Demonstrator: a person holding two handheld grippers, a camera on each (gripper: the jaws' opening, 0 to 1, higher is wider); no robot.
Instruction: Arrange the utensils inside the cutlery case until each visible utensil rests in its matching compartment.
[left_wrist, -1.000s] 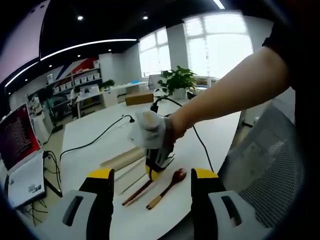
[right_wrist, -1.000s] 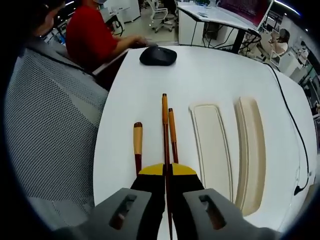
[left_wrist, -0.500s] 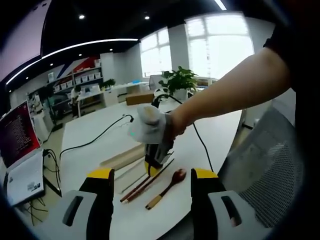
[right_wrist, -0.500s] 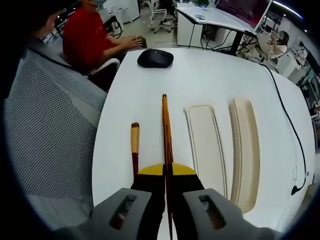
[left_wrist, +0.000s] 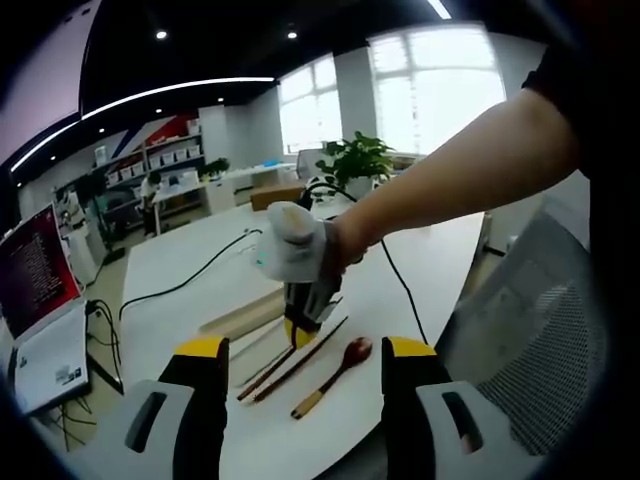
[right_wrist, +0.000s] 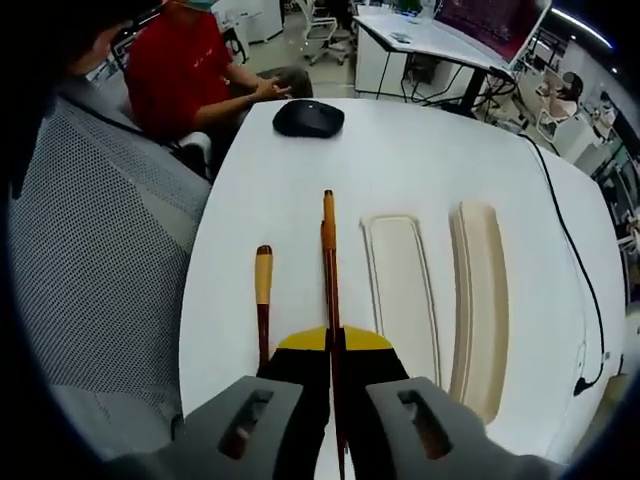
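Observation:
My right gripper (right_wrist: 334, 340) is shut on a pair of dark wooden chopsticks (right_wrist: 328, 255) that run straight ahead over the white table (right_wrist: 400, 160). A wooden spoon (right_wrist: 262, 300) lies on the table just left of them. The cream cutlery case tray (right_wrist: 398, 290) lies to their right, with its lid (right_wrist: 482, 300) beyond it. In the left gripper view a gloved hand holds the right gripper (left_wrist: 298, 335) on the chopsticks (left_wrist: 285, 368), between the spoon (left_wrist: 335, 372) and the case (left_wrist: 245, 315). My left gripper (left_wrist: 307, 347) hangs open near the table edge, holding nothing.
A black mouse (right_wrist: 308, 118) sits at the table's far end, where a person in red (right_wrist: 195, 70) is seated. A grey mesh chair (right_wrist: 90, 250) stands beside the table. A black cable (left_wrist: 190, 275) crosses the table, and a laptop (left_wrist: 40, 300) sits on another desk.
The right gripper has shifted with the chopsticks away from the spoon and toward the case. The two sticks now line up as one in its view. The left gripper has held still.

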